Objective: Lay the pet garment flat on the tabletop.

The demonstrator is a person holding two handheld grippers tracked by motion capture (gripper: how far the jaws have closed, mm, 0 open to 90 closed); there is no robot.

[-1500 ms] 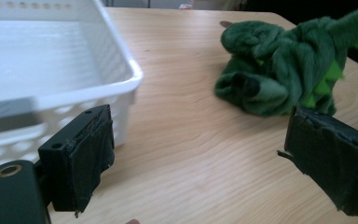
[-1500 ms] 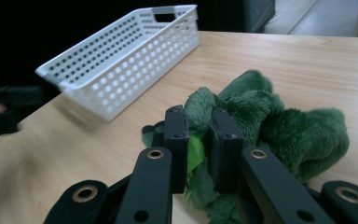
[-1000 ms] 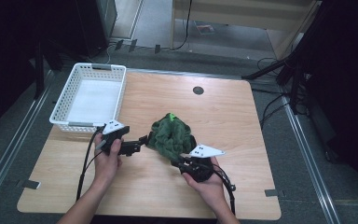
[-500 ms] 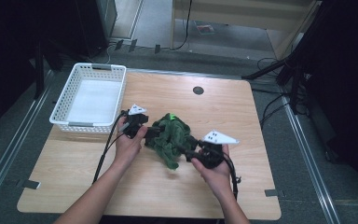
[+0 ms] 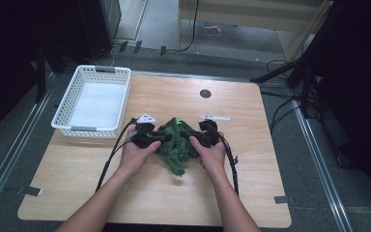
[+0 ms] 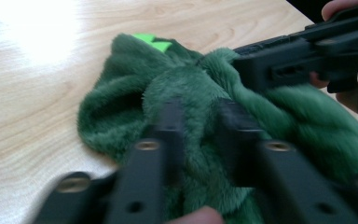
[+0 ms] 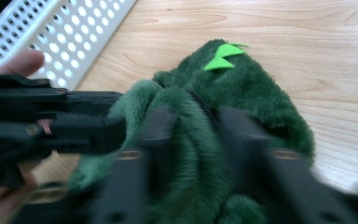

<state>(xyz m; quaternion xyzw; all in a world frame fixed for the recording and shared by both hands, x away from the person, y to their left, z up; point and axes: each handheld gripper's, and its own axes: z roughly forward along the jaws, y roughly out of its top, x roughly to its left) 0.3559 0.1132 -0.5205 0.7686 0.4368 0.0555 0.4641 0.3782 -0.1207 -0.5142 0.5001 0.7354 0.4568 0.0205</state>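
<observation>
High view, mid-frame: left gripper (image 5: pixel 162 138) and right gripper (image 5: pixel 189 137) each pinch the green plush garment (image 5: pixel 176 147); white basket (image 5: pixel 92 102), upper left, sits empty, so nothing looks stowed yet.

1. The left gripper (image 5: pixel 160 138) has swung in from the basket side and now bites the green plush cloth (image 5: pixel 176 145).
2. The right gripper (image 5: pixel 191 137) has risen level, pinching its far side.
3. The cloth is bunched narrower between them.
</observation>
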